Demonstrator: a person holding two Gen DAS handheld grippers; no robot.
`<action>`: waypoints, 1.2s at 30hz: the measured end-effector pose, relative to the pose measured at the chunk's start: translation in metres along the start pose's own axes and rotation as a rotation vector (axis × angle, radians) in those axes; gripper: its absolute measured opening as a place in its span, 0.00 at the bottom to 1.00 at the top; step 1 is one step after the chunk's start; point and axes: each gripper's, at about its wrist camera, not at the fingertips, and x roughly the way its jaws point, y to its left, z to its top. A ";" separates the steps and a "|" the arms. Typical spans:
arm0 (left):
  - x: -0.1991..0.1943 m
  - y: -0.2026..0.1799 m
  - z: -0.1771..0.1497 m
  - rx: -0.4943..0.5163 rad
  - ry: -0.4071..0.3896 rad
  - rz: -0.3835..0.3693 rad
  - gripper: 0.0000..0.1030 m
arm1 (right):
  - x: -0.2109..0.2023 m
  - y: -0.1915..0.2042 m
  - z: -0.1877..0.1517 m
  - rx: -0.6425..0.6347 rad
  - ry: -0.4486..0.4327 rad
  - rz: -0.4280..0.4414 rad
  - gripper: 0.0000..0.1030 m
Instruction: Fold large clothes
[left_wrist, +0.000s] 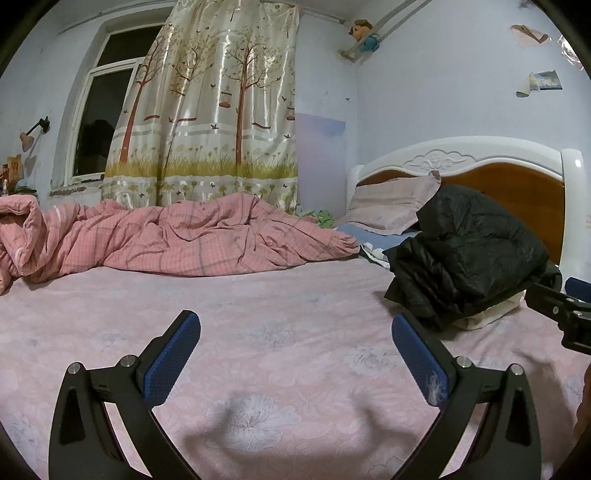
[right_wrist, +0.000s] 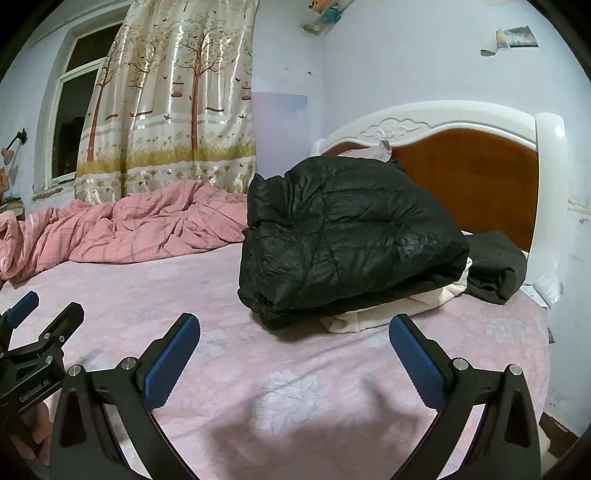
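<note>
A black puffer jacket (right_wrist: 347, 236) lies folded in a bulky heap on the pink bedsheet (right_wrist: 207, 295), on top of a cream garment (right_wrist: 373, 314). A second dark garment (right_wrist: 498, 266) lies behind it by the headboard. My right gripper (right_wrist: 294, 334) hovers open just in front of the heap, holding nothing. In the left wrist view the jacket (left_wrist: 469, 254) sits to the right, and my left gripper (left_wrist: 295, 334) stands open over bare sheet (left_wrist: 280, 314), well left of it. The right gripper's fingertips (left_wrist: 546, 295) show at that view's right edge.
A crumpled pink checked duvet (left_wrist: 166, 236) runs along the far side of the bed. A pillow (left_wrist: 391, 206) leans on the white and wood headboard (right_wrist: 465, 166). A tree-print curtain (left_wrist: 214, 110) and a window (left_wrist: 99, 122) are behind. The bed's right edge (right_wrist: 546, 332) is near.
</note>
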 end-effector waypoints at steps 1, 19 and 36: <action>0.000 -0.001 0.000 0.001 0.000 0.000 1.00 | 0.000 -0.001 0.000 0.001 0.000 -0.001 1.00; -0.003 0.003 -0.001 0.017 0.000 0.003 1.00 | 0.002 -0.004 0.000 0.019 0.011 -0.009 1.00; -0.004 0.006 -0.002 0.019 -0.001 0.002 1.00 | -0.001 -0.002 -0.001 0.022 0.003 -0.025 1.00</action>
